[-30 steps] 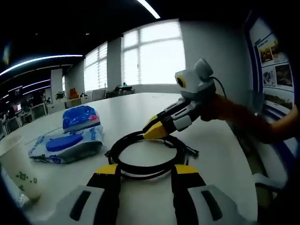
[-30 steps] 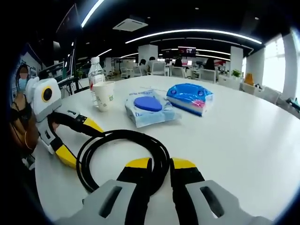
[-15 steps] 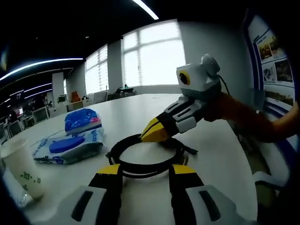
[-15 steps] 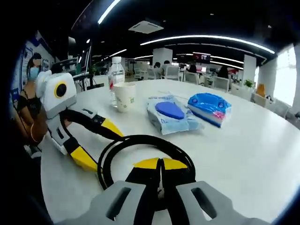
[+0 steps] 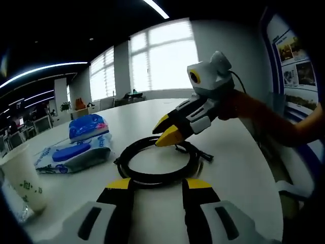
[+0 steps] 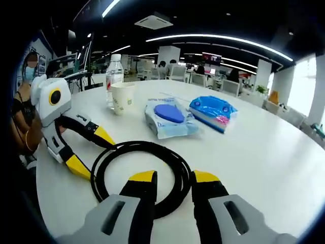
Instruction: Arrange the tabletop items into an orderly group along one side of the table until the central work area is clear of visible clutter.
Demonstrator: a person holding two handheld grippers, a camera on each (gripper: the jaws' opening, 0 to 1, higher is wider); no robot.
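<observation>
**Both claws spread at the coiled cable**

My right gripper [image 6: 173,178] stands with its jaws parted, one yellow tip on either side of the near arc of the black coiled cable [image 6: 139,175], which lies flat on the white table [image 6: 264,152]. I grip nothing with it; whether the tips touch the cable I cannot tell. In the left gripper view the same claw reaches in from the right, its tips apart just above the far side of the coil.

My left gripper [image 5: 156,184] is also open, its jaws wide at the near edge of the cable [image 5: 158,161], with the loop lying just ahead of the tips. In the right gripper view it comes in from the left, one tip resting by the rim of the coil and the other lower on the table outside the loop.

Beyond the cable lie a wet wipes pack [image 6: 167,118] and, just beside it, a blue tissue packet [image 6: 213,112]. Farther to the left in the right gripper view stands a paper cup [image 6: 122,98] with a clear water bottle [image 6: 114,79] right behind it.
</observation>
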